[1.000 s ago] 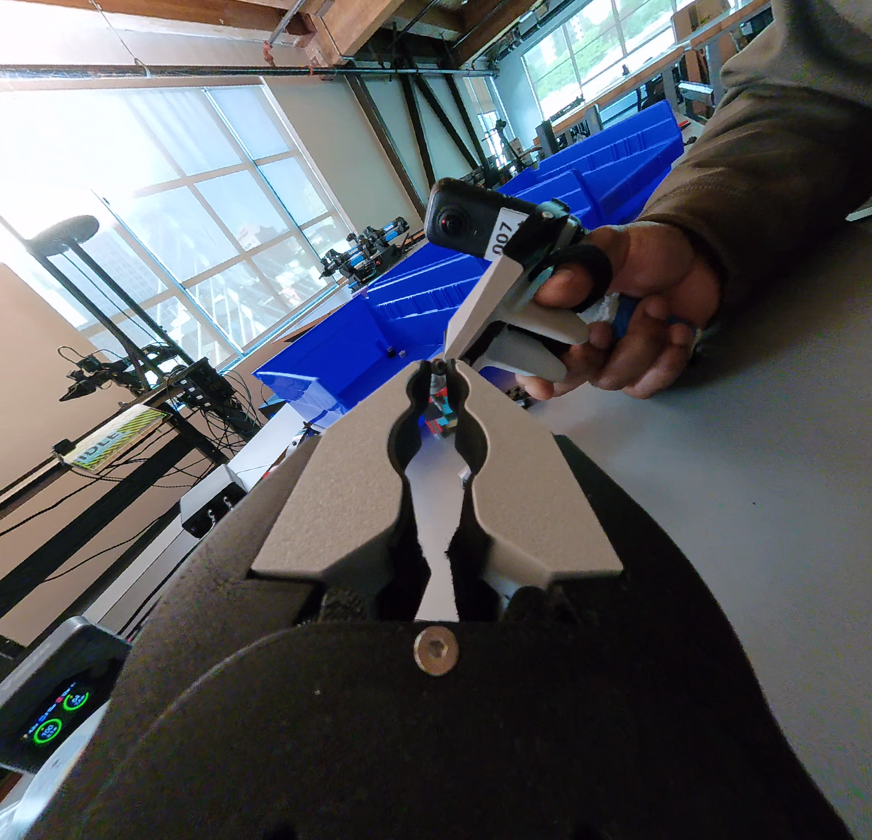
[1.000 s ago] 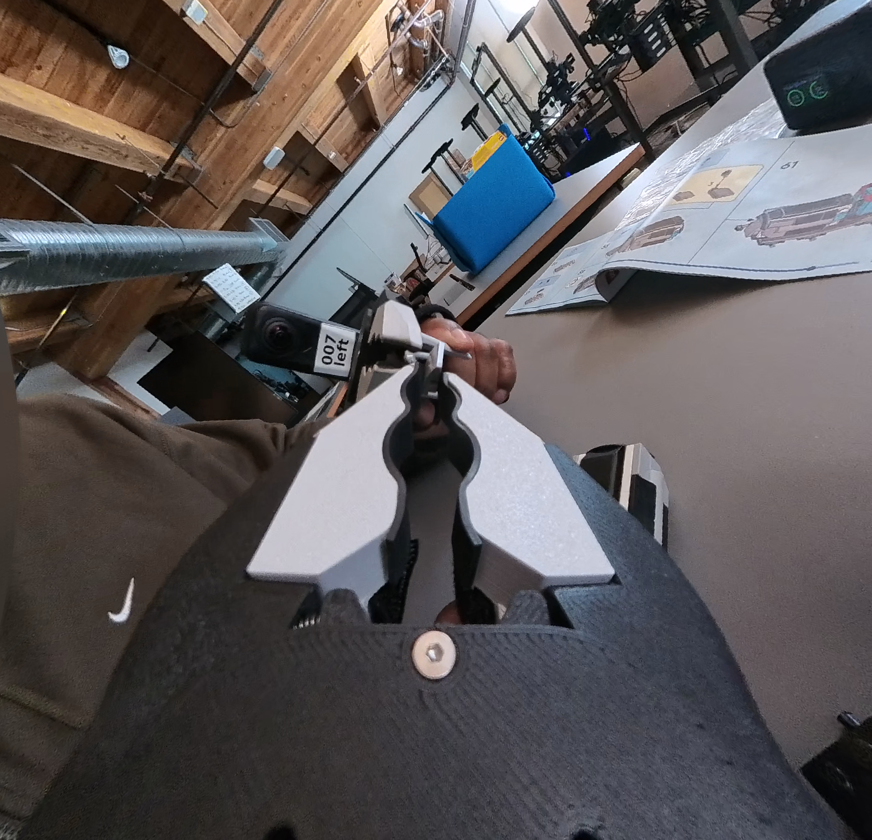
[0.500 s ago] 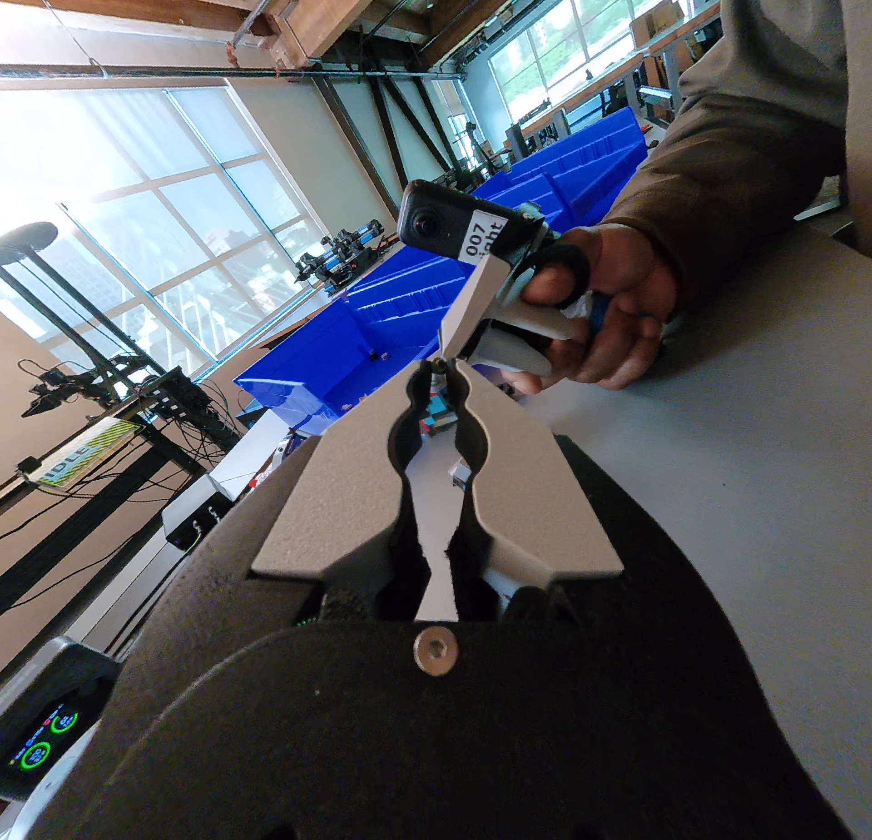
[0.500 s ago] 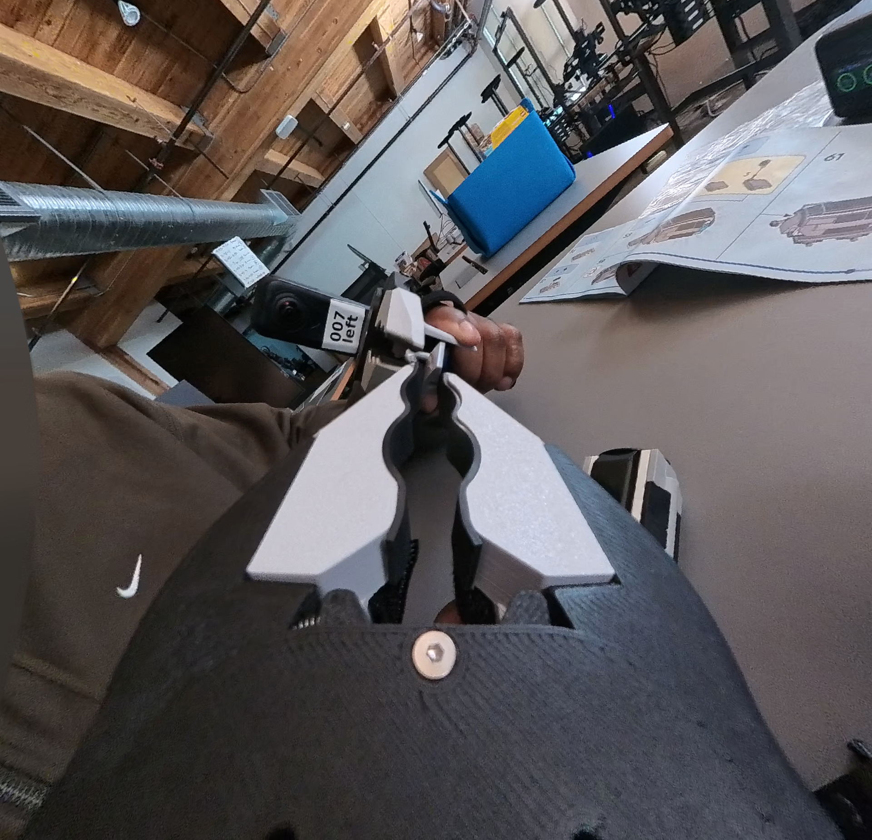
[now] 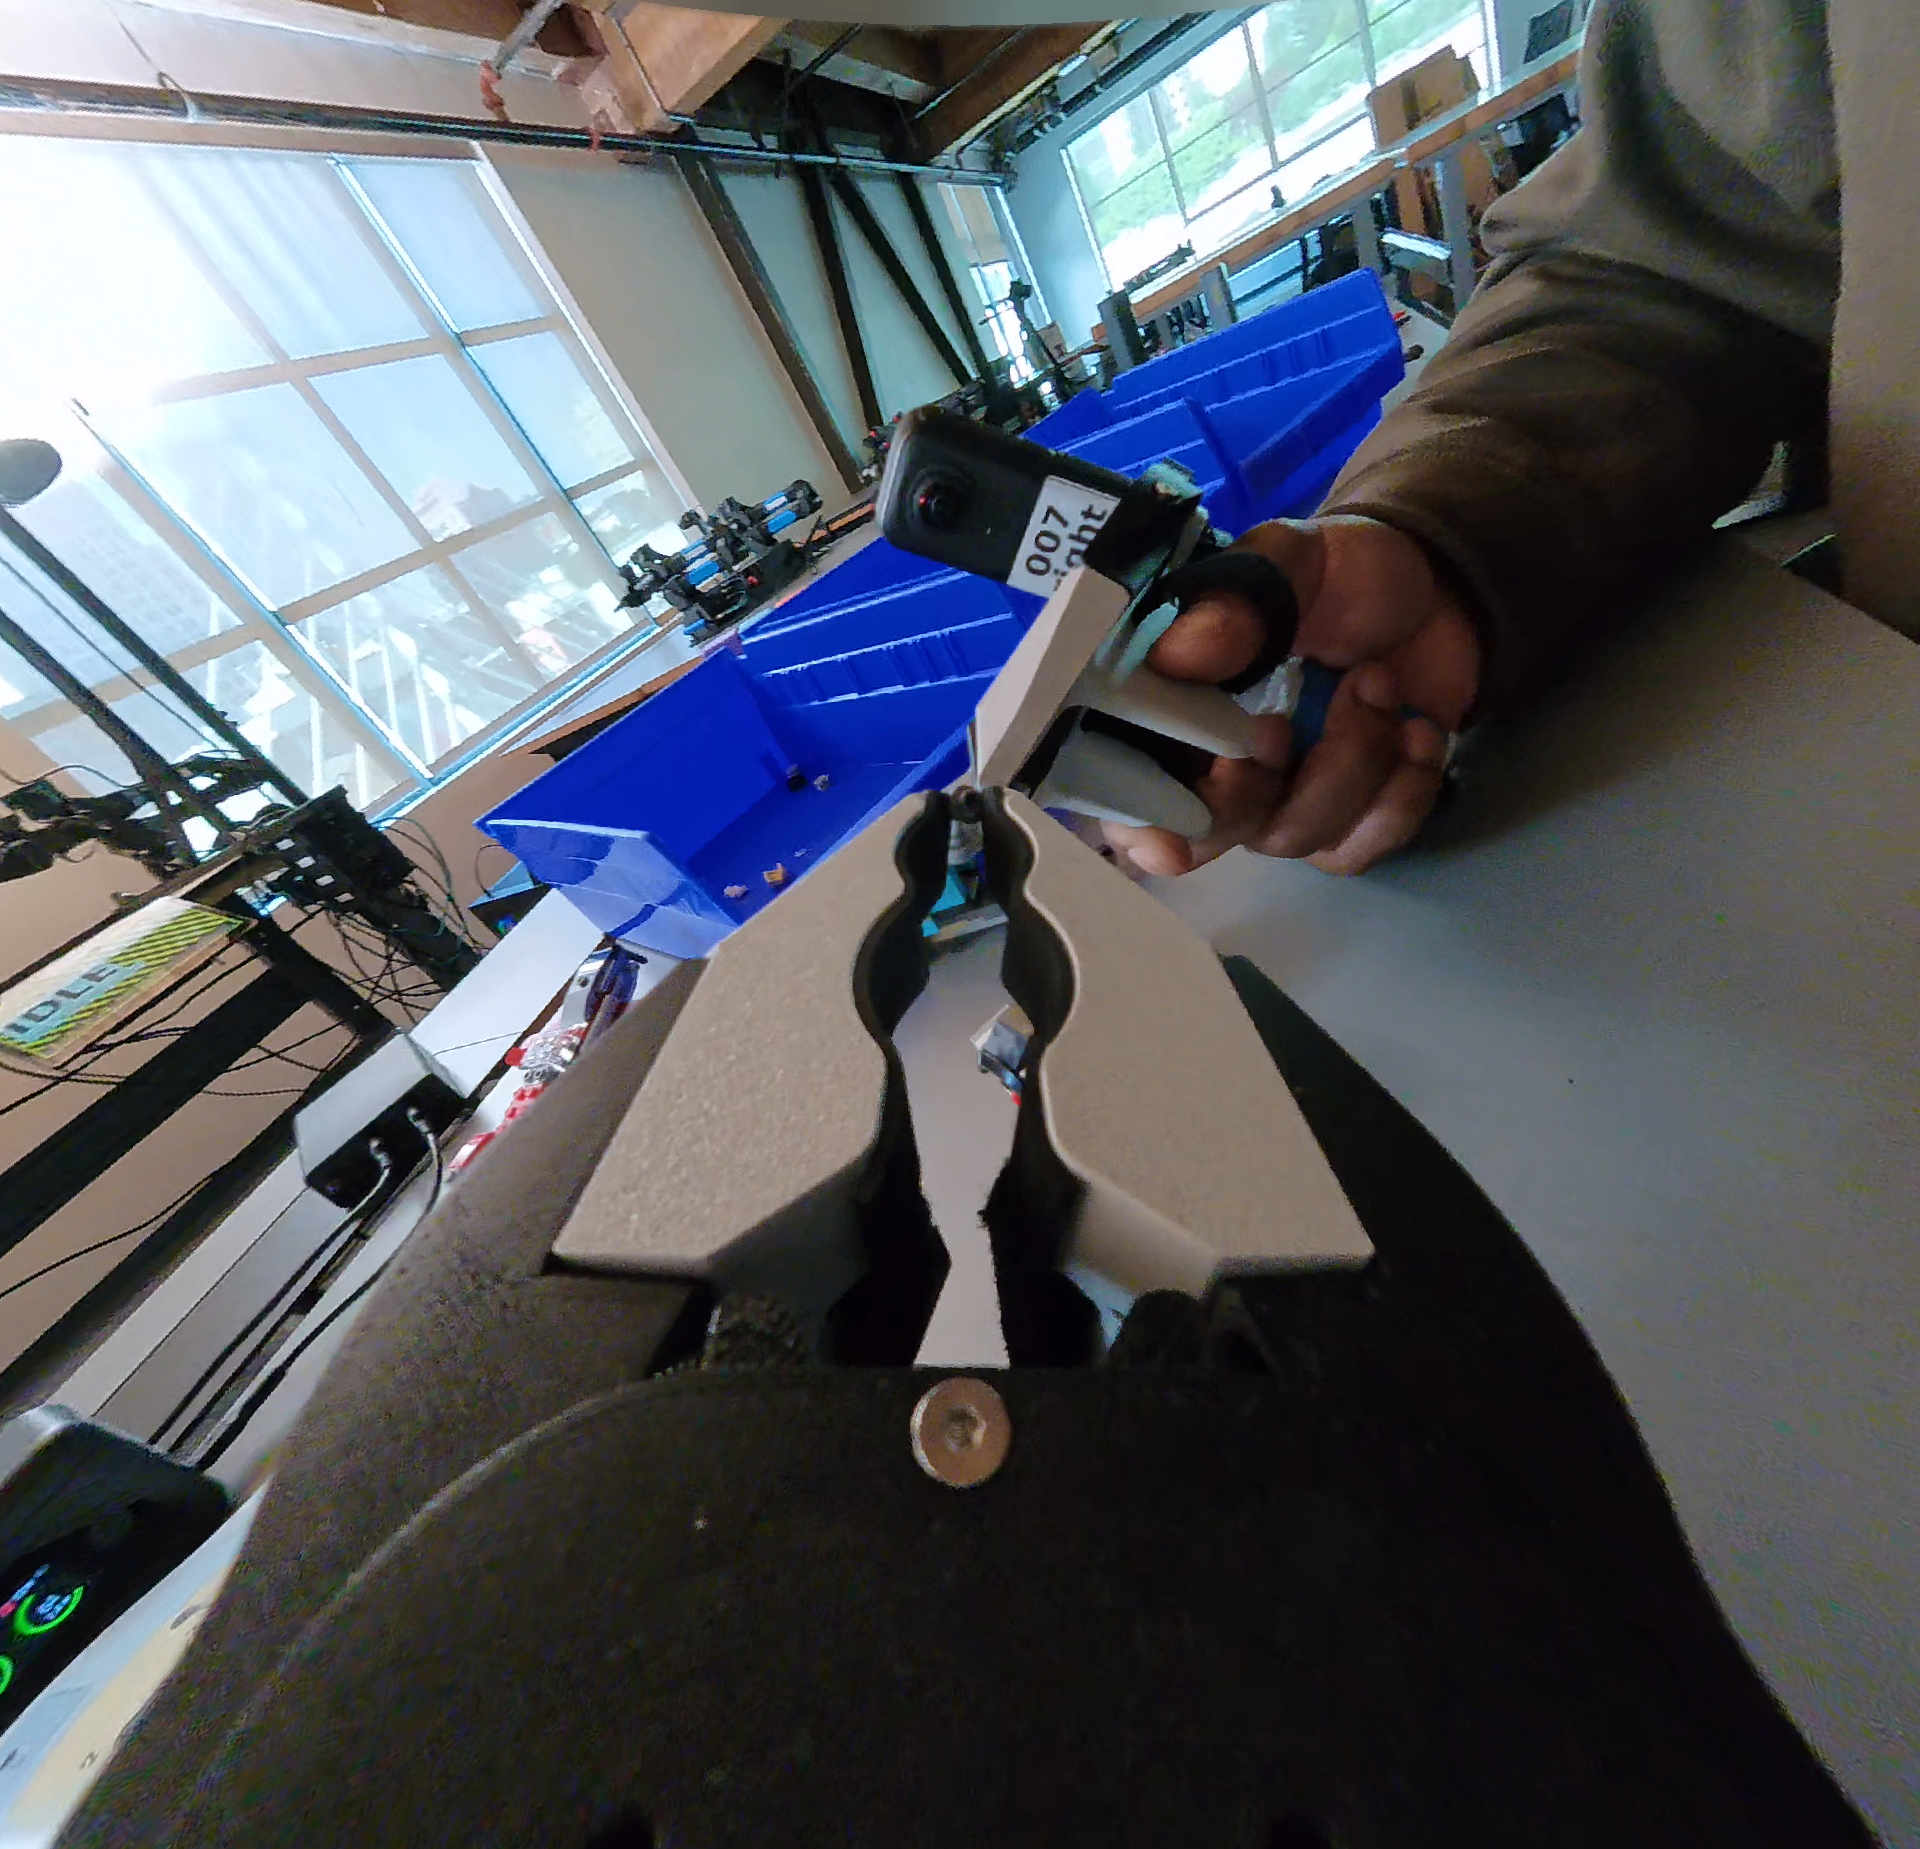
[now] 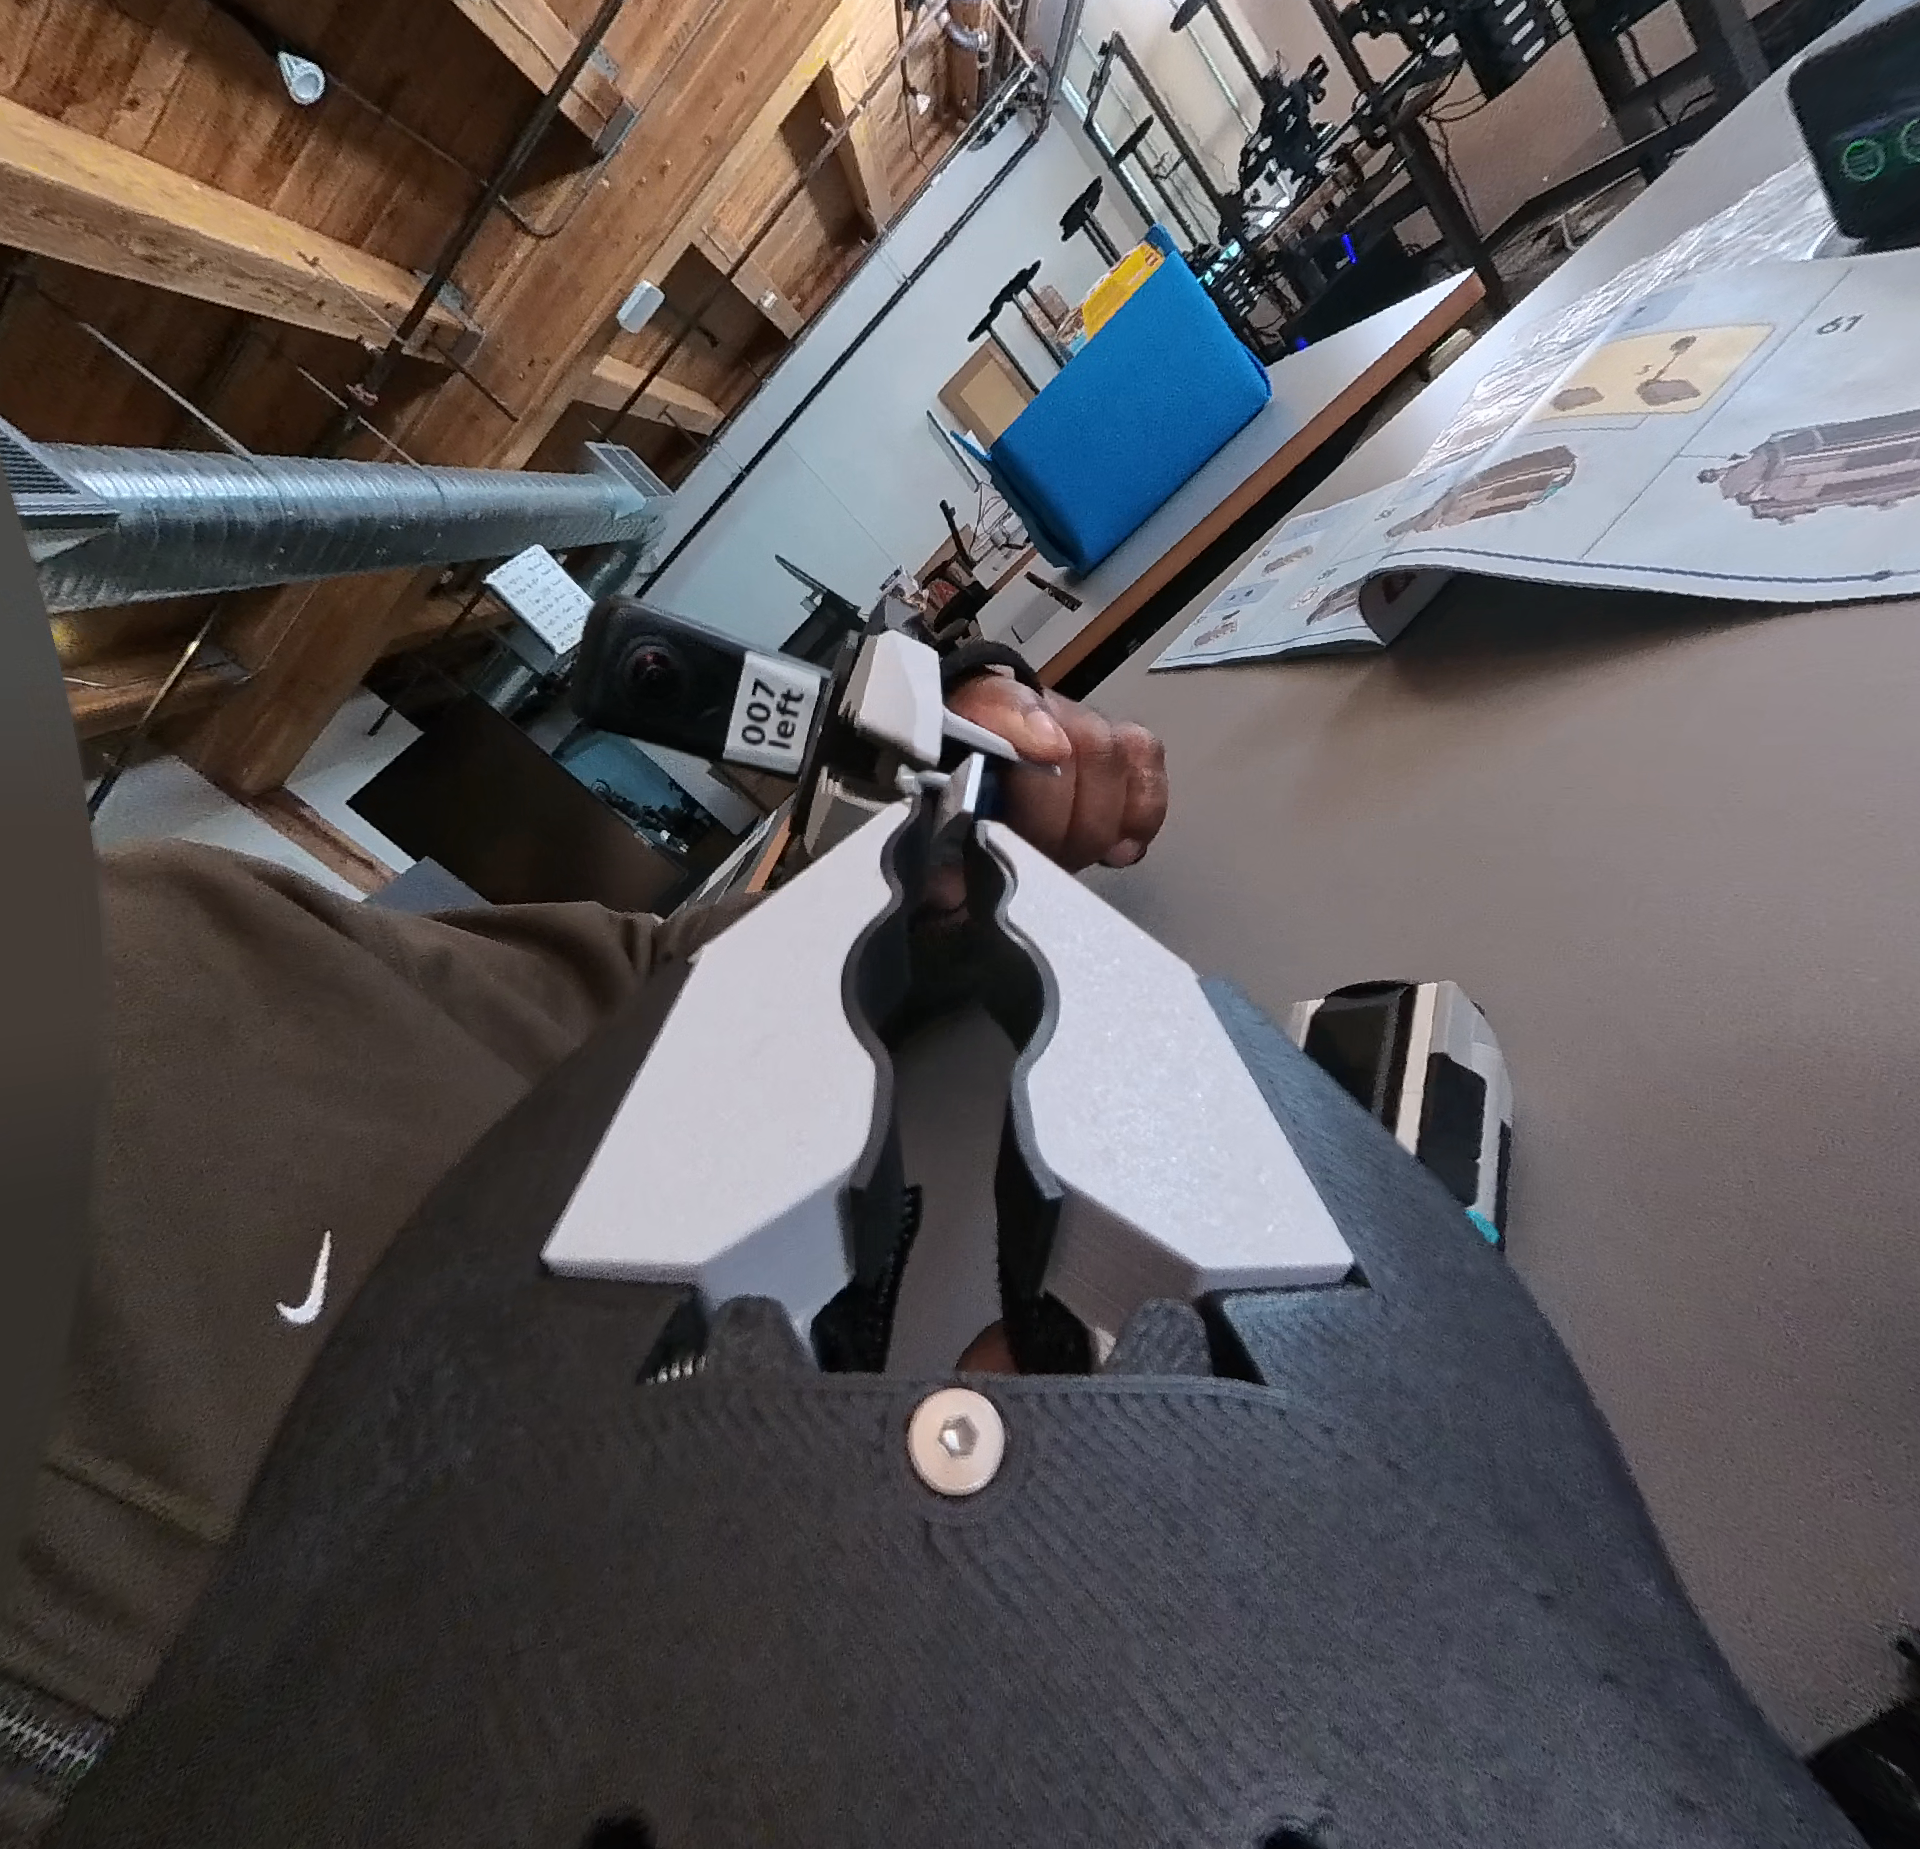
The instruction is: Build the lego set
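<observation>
Jaws of the left gripper point(image 5: 971, 807) stand narrow, its grey fingertips pinching a small dark round piece point(image 5: 969, 805), too small to identify. Tip to tip with it, the right gripper point(image 6: 943, 831) is nearly closed on a small dark piece point(image 6: 951, 849); whether its pads press is unclear. Each hand point(image 5: 1340, 698) curls around a handle above the grey table point(image 5: 1558, 1020). Farther back stands a long blue plastic bin point(image 5: 831, 719), with an open instruction booklet point(image 6: 1662, 469).

This is a robotics lab or workshop in a loft-like industrial hall. Exposed timber beams point(image 6: 260, 230) and a metal duct point(image 6: 312, 521) fill the upper left of the right wrist view. In the left wrist view, tall windows point(image 5: 312, 428) fill the left, with blue bins point(image 5: 883, 677) at centre and cabled equipment racks point(image 5: 343, 864) at left.
</observation>
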The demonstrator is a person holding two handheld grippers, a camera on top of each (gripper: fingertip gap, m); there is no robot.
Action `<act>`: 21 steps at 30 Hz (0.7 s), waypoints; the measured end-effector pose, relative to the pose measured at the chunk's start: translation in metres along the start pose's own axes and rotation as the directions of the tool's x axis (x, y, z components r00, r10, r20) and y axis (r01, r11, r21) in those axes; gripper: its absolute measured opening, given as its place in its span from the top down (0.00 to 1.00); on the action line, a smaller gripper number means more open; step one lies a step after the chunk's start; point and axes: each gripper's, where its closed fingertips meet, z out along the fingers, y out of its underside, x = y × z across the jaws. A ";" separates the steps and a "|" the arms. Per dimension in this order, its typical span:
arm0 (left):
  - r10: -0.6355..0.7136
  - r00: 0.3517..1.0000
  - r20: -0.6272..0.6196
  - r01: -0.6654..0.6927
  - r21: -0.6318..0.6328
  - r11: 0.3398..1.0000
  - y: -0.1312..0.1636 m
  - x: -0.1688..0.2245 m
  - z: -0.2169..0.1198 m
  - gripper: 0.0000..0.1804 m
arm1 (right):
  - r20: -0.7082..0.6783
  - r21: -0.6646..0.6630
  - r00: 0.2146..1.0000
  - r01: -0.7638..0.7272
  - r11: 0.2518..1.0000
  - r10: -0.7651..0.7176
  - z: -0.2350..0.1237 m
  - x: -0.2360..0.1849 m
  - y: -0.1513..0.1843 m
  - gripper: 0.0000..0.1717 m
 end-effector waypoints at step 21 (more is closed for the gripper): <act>-0.071 0.991 0.115 0.072 -0.004 0.997 0.005 -0.010 0.011 0.95 | -0.083 0.069 0.996 0.040 0.997 -0.034 -0.006 0.009 -0.010 0.96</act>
